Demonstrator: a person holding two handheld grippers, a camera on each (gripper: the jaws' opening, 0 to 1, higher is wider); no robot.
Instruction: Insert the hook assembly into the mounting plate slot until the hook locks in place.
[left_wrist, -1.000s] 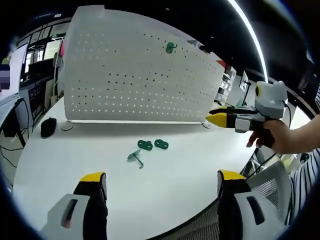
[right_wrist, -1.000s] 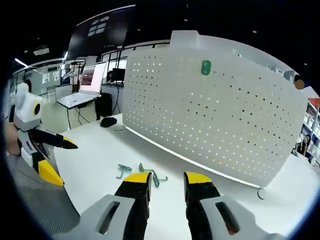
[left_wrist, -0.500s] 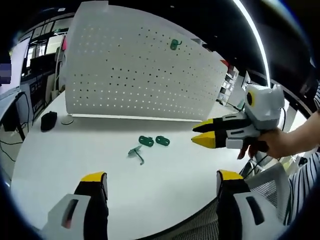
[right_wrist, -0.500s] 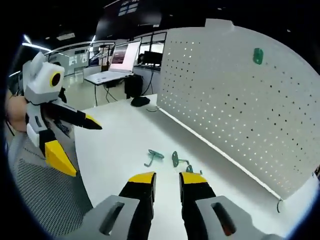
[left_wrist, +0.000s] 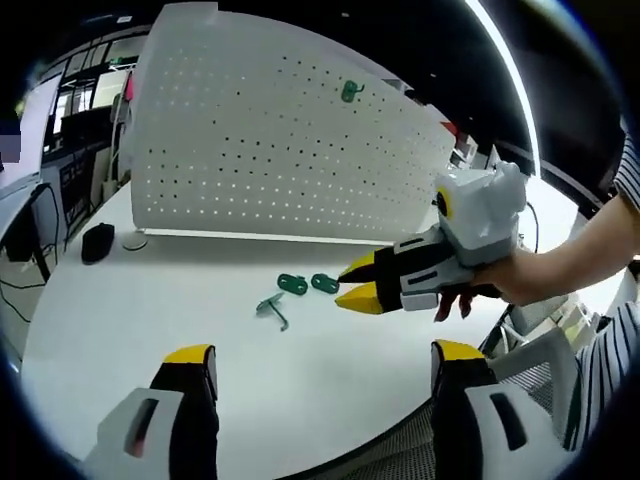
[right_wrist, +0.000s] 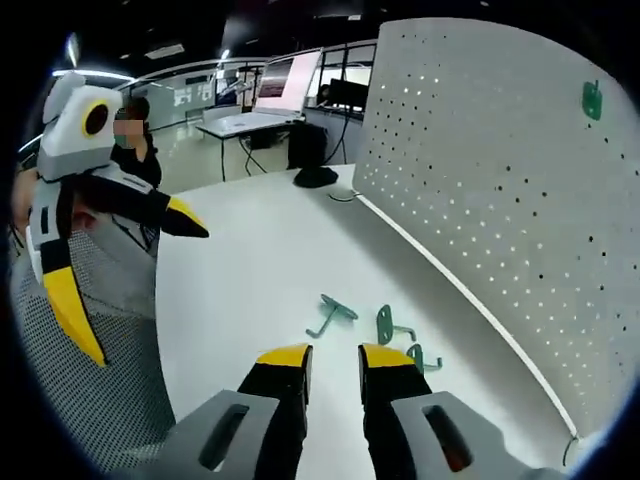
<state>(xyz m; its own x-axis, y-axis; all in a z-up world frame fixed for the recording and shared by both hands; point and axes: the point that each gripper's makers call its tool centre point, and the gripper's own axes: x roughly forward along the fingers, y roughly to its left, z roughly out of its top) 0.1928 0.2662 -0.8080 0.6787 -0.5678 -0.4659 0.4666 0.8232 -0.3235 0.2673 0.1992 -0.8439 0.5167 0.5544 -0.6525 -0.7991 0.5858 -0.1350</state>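
Note:
Three green hook pieces lie loose on the white table (left_wrist: 150, 320): two flat ones (left_wrist: 291, 285) (left_wrist: 323, 284) and a hooked one (left_wrist: 272, 310). In the right gripper view they are the hooked piece (right_wrist: 335, 312) and the two others (right_wrist: 385, 325) (right_wrist: 420, 355). Another green hook (left_wrist: 348, 92) (right_wrist: 593, 100) hangs high on the upright white pegboard (left_wrist: 260, 150) (right_wrist: 500, 190). My left gripper (left_wrist: 320, 362) (right_wrist: 140, 288) stands wide open and empty near the table's front edge. My right gripper (right_wrist: 333, 360) (left_wrist: 356, 284) hovers just right of the loose hooks, jaws a narrow gap apart, holding nothing.
A black mouse (left_wrist: 96, 250) (right_wrist: 315, 177) and a cable loop (left_wrist: 133, 240) lie by the pegboard's end. A mesh chair (left_wrist: 545, 365) (right_wrist: 100, 400) stands beside the table edge. Desks with monitors (right_wrist: 250, 110) fill the background.
The right gripper has moved across the table toward the loose green hooks, which now lie close ahead of its jaws. The left gripper has stayed open and nearly still.

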